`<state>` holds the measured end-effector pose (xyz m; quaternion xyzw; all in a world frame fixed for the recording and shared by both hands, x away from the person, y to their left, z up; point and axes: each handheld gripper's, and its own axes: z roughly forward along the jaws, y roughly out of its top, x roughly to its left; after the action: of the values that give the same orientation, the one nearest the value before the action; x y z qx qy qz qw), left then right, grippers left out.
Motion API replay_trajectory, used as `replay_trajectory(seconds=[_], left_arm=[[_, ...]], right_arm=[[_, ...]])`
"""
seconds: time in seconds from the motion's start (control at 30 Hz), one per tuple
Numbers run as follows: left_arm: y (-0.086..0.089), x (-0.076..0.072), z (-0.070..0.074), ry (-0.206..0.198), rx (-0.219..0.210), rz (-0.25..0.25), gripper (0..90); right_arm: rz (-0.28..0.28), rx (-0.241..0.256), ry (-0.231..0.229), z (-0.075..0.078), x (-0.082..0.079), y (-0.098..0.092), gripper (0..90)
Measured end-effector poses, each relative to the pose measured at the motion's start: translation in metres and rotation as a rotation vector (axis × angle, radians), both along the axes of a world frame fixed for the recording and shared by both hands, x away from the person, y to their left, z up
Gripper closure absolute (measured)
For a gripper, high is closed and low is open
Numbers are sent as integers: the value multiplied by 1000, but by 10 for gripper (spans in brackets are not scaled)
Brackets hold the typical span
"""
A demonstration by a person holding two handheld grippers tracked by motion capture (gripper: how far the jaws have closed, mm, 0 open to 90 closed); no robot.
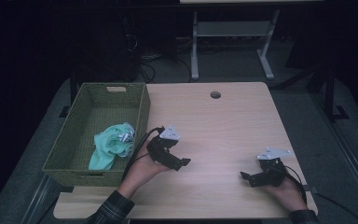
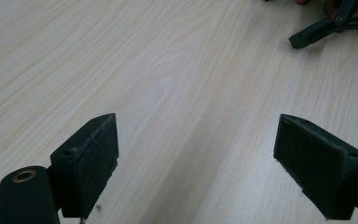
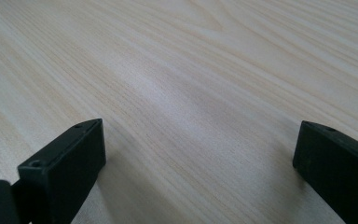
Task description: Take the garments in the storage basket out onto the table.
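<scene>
While both grippers' fingers spread empty, green woven basket point(image 1: 81, 122) holding crumpled mint cloth point(image 1: 112, 144), on table point(image 1: 223, 126)

Dark room, grey floor point(image 1: 233, 65), second desk point(image 1: 233, 32) behind.

You are working at a pale wood-grain table point(image 1: 223, 121). You are holding two black grippers, left point(image 1: 179, 164) and right point(image 1: 248, 178), each topped by a grey plate. You are wearing plaid sleeves point(image 1: 114, 209). An olive-green woven basket point(image 1: 140, 114) is holding a mint-green cloth point(image 1: 109, 145).
</scene>
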<state>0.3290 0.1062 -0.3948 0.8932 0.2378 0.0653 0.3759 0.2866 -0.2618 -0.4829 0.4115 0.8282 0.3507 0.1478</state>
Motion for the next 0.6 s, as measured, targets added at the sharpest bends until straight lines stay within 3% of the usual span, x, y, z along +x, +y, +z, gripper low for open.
replay_trajectory(seconds=[0.6], left_arm=[[10, 3, 20, -17, -13, -21, 134]], right_arm=[[0, 0, 0, 0, 0, 0, 20]])
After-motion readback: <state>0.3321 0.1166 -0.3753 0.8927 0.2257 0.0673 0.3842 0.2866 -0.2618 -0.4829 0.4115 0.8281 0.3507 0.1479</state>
